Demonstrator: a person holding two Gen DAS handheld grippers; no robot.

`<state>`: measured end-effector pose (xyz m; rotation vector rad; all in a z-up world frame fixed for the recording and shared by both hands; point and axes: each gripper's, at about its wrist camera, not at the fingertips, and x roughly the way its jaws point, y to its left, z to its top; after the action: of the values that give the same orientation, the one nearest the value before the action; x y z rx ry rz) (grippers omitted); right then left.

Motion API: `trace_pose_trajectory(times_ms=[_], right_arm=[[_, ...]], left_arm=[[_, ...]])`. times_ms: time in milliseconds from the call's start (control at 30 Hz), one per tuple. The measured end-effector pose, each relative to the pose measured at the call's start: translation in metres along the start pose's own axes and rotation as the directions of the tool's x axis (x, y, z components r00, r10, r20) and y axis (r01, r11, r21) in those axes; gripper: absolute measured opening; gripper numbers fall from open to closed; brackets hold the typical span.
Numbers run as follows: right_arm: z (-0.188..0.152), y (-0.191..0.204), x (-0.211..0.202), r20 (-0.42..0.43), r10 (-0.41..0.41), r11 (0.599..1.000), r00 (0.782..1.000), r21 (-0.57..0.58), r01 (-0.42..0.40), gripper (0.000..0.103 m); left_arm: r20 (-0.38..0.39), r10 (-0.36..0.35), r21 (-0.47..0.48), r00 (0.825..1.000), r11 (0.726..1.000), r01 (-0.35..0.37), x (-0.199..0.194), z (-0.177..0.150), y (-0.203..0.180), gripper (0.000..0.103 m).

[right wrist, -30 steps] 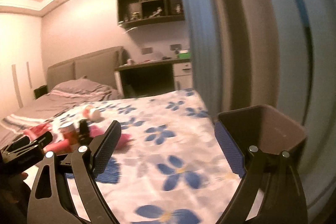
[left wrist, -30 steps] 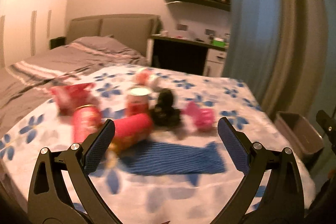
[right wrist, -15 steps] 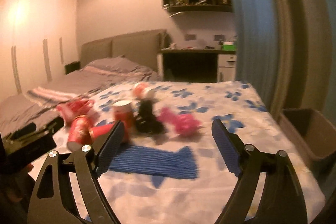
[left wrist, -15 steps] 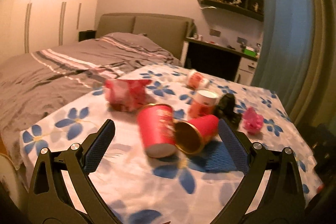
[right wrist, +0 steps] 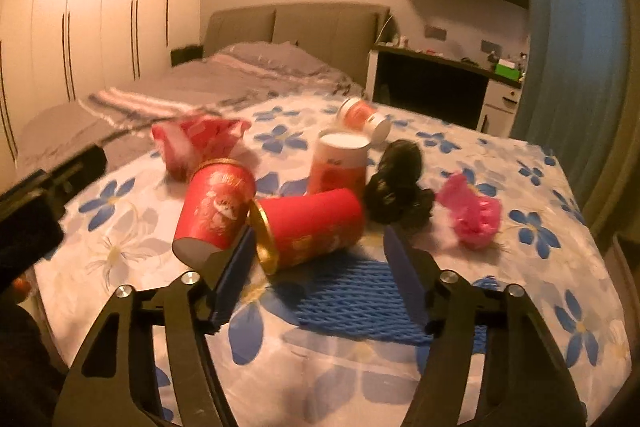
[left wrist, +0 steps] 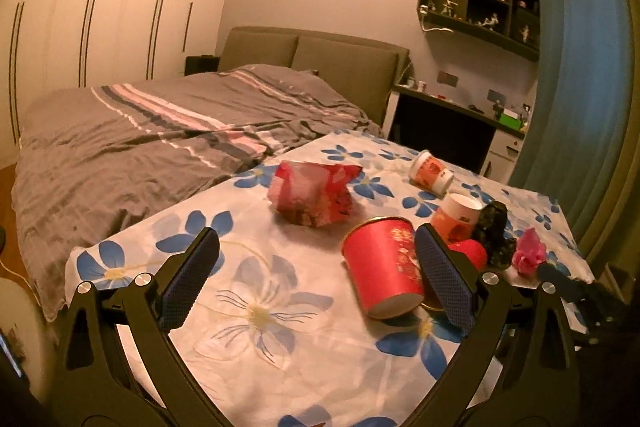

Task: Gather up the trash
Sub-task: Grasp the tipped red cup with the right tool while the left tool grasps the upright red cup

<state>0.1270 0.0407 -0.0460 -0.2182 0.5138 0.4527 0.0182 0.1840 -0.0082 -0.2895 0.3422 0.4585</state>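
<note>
Right gripper (right wrist: 318, 255) jaws closing, nothing between; path ahead blocked by tipped red gold-rimmed paper cup (right wrist: 308, 227) at frame centre. Inverted red paper cup (right wrist: 216, 205) crowds left, crumpled black bag (right wrist: 400, 187) right. Flower-print bedsheet (right wrist: 340, 367) bare lower frame.

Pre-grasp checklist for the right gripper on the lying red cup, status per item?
1. Lying red cup lined up ahead of right gripper: ok.
2. Right gripper free of load: ok; jaws closing, nothing pressed between them yet.
3. Room beside the cup: not ok; the upside-down red cup sits right against its gold rim, and the white-lidded cup and black wad crowd behind.
4. Left gripper out of the way: ok; open and empty.
5. Trash bin location: cannot tell; not in view.
6. Image sharpness: not ok; right wrist view is blurred.
</note>
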Motion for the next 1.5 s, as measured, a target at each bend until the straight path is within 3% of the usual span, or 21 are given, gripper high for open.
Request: trace_pose_trajectory(times_ms=[100, 267, 367, 500, 633, 933, 1067, 1200, 1367, 1500], right_arm=[[0.001, 0.007, 0.012, -0.033, -0.006, 1.0, 0.999, -0.027, 0.005, 0.061], [0.0, 0.014, 0.029, -0.079, -0.034, 0.998, 0.996, -0.046, 0.031, 0.051], [-0.002, 0.013, 0.037, -0.107, -0.043, 0.998, 0.993, -0.041, 0.039, 0.039], [-0.005, 0.006, 0.04, -0.132, -0.05, 0.999, 0.99, -0.026, 0.047, 0.014], [-0.008, -0.007, 0.033, -0.118, -0.07, 0.998, 0.991, -0.007, 0.07, 0.005], [-0.015, -0.046, -0.002, -0.039, -0.105, 0.992, 0.994, 0.073, 0.107, 0.005], [-0.02, -0.064, -0.019, -0.015, -0.117, 0.987, 0.993, 0.108, 0.118, 0.005], [-0.027, -0.081, -0.032, -0.007, -0.122, 0.982, 0.992, 0.143, 0.122, 0.005], [-0.032, -0.097, -0.042, 0.001, -0.126, 0.975, 0.992, 0.182, 0.124, 0.005], [-0.033, -0.105, -0.047, 0.007, -0.123, 0.972, 0.992, 0.201, 0.119, 0.005]], left_arm=[[-0.003, 0.001, -0.006, 1.0, 1.0, -0.001, 0.002, 0.0, 0.004, 0.097], [-0.014, -0.004, -0.012, 1.0, 1.0, 0.003, 0.007, -0.001, 0.007, 0.097], [-0.025, -0.015, -0.006, 1.0, 1.0, 0.015, 0.01, -0.003, 0.007, 0.097], [-0.044, -0.042, 0.009, 0.998, 0.999, 0.042, 0.014, -0.007, 0.001, 0.097], [-0.069, -0.065, 0.02, 0.996, 0.998, 0.066, 0.019, -0.011, -0.005, 0.096], [-0.153, -0.115, 0.029, 0.982, 0.992, 0.121, 0.038, -0.02, -0.024, 0.096], [-0.209, -0.141, 0.021, 0.968, 0.989, 0.149, 0.053, -0.024, -0.035, 0.094], [-0.295, -0.174, 0.016, 0.94, 0.982, 0.187, 0.068, -0.027, -0.047, 0.089], [-0.308, -0.174, 0.054, 0.935, 0.978, 0.2, 0.076, -0.023, -0.063, 0.088], [-0.381, -0.179, 0.033, 0.907, 0.978, 0.207, 0.097, -0.026, -0.067, 0.075]])
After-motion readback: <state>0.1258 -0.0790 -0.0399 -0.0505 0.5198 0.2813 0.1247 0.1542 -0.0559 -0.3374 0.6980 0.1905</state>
